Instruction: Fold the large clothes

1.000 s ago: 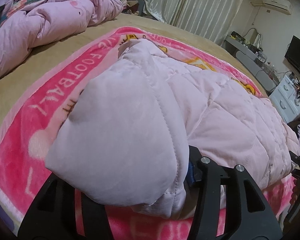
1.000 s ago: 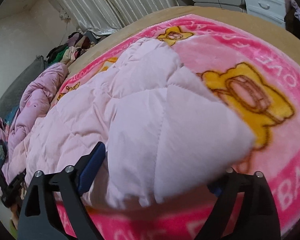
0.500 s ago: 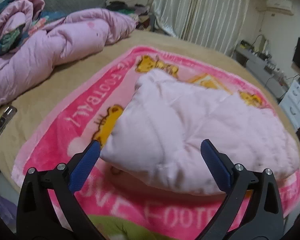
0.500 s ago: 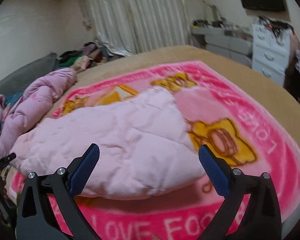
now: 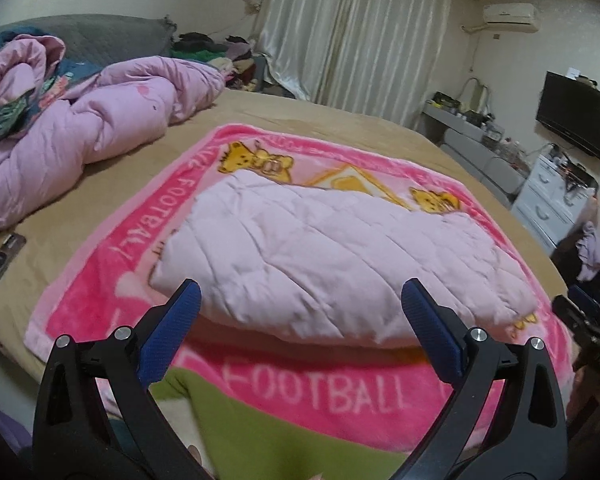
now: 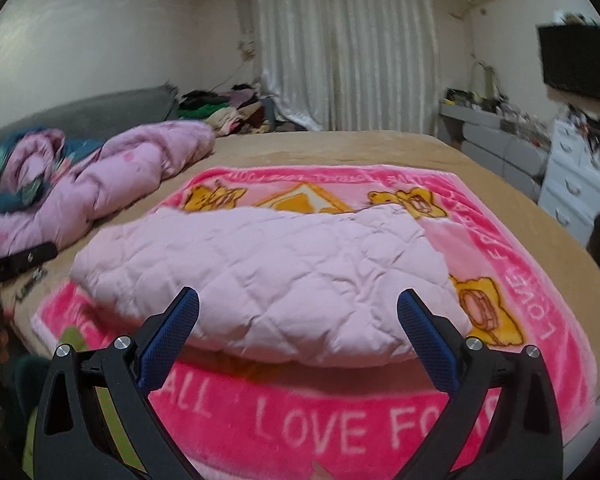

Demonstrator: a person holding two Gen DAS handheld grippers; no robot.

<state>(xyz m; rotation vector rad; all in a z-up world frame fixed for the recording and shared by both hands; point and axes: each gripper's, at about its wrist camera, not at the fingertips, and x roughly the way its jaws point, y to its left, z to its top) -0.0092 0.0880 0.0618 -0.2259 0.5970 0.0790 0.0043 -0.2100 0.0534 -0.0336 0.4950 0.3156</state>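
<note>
Your two handheld grippers, plus a green sleeve [image 5: 268, 432]

Left gripper [image 5: 300, 316] and right gripper [image 6: 298, 316]: black frames, textured blue pads [image 5: 168, 340], silver screws [image 5: 476, 334].

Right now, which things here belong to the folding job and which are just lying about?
Job: quilted jacket, left gripper, right gripper, both open and off it.
Lying about: pink blanket, duvet, clothes pile, phone.

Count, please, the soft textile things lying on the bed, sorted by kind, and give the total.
Folded pale pink quilted garment: 1
Bright pink football blanket under it: 1
Crumpled pink duvet at the left: 1
Total: 3
The far heap of clothes by the curtain is too small to count.
</note>
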